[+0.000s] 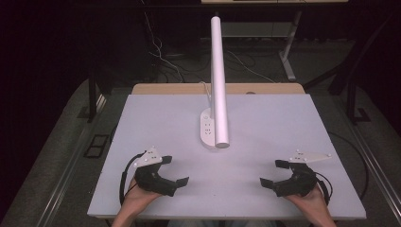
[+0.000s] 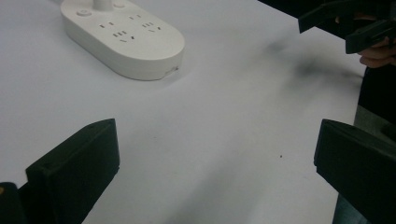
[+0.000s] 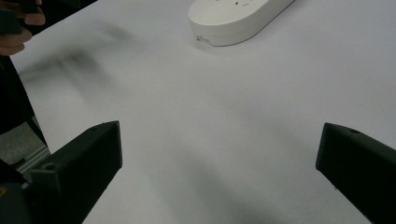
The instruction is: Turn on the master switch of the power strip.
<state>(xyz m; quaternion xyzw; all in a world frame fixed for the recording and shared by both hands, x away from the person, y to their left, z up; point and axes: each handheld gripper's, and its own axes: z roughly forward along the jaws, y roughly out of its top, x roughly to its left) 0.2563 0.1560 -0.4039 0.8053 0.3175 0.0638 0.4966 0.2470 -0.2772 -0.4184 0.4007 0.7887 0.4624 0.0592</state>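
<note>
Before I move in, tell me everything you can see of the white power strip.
The white power strip is an oval, glossy plastic block lying flat on the white table, near the middle. Its top carries several socket groups and round buttons at the far end. A white tube rises from it, and a thin cable leaves its far end. Both grippers sit apart from it, jaws open: left gripper, right gripper.

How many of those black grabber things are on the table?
2. The left gripper is at the near left of the white table, the right gripper at the near right, both with jaws wide apart, either side of the power strip.
</note>
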